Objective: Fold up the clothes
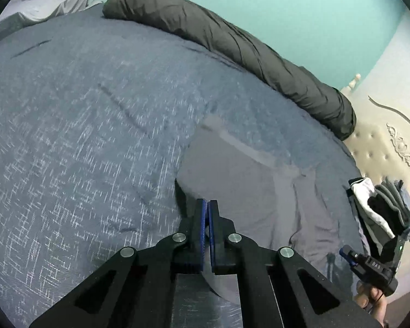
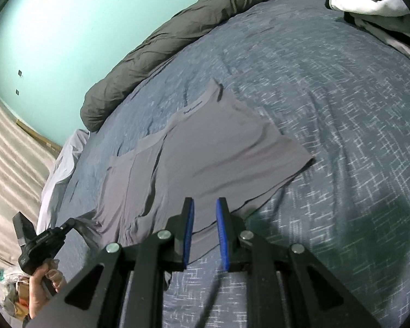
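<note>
Grey boxer briefs (image 2: 205,150) lie flat on the blue bed (image 2: 341,136); blue waistband lettering too small to read. Left gripper (image 1: 207,205) jaws pinch the briefs' hem. Right gripper (image 2: 205,205) jaws spread above the near edge; "DAS" reads on its body.

**Two wrist views crossing over one bed**

The left wrist camera looks forward along its fingers, low over the blue bedspread (image 1: 82,136), toward the teal wall (image 1: 287,13). The right wrist camera looks down from slightly higher, facing the same wall. Both share the grey underwear (image 2: 218,150), the dark rolled duvet (image 1: 232,43), and each other's gripper.
</note>
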### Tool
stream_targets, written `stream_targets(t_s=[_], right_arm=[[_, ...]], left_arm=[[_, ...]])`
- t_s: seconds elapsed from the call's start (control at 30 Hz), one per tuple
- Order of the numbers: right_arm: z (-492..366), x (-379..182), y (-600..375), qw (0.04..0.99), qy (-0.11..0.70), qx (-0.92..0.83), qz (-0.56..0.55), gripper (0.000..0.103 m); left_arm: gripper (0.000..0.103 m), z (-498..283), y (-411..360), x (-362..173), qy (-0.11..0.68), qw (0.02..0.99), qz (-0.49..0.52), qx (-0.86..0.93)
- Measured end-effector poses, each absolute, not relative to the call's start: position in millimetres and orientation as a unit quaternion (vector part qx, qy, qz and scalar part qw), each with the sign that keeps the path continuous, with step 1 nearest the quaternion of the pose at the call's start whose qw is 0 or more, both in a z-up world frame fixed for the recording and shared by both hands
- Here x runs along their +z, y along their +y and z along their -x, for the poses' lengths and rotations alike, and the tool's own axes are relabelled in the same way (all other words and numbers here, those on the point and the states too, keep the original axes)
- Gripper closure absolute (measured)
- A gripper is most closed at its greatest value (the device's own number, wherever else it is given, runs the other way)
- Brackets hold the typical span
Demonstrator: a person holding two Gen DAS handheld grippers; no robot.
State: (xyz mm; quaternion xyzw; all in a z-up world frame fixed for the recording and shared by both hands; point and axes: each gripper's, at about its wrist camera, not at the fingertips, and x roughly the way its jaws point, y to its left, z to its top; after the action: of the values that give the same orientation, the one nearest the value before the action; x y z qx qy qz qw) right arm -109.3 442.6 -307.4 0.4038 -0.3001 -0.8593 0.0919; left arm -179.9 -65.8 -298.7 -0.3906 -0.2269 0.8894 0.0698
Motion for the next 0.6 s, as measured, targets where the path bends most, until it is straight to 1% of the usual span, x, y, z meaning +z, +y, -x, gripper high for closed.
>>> stream_targets(t_s=[0.2, 0.33, 0.47, 0.6], right_arm=[[109, -307, 455, 0.092, -0.322, -0.854, -0.398, 0.087], [109, -307, 462, 0.088, -0.335, -0.852, -0.394, 0.087], [108, -306, 469, 0.085, -0.341, -0.851, -0.39, 0.087], [108, -307, 478, 0.081, -0.355, -0.848, -0.386, 0.087]], left_arm=[[0.101, 194, -34, -276, -0.202, 0.088, 0.391, 0.894], [0.101, 208, 6, -256, -0.182, 0.119, 0.392, 0.894], [0.101, 228, 65, -236, -0.158, 0.162, 0.396, 0.89], [0.101, 245, 142, -233, -0.129, 0.213, 0.413, 0.876]])
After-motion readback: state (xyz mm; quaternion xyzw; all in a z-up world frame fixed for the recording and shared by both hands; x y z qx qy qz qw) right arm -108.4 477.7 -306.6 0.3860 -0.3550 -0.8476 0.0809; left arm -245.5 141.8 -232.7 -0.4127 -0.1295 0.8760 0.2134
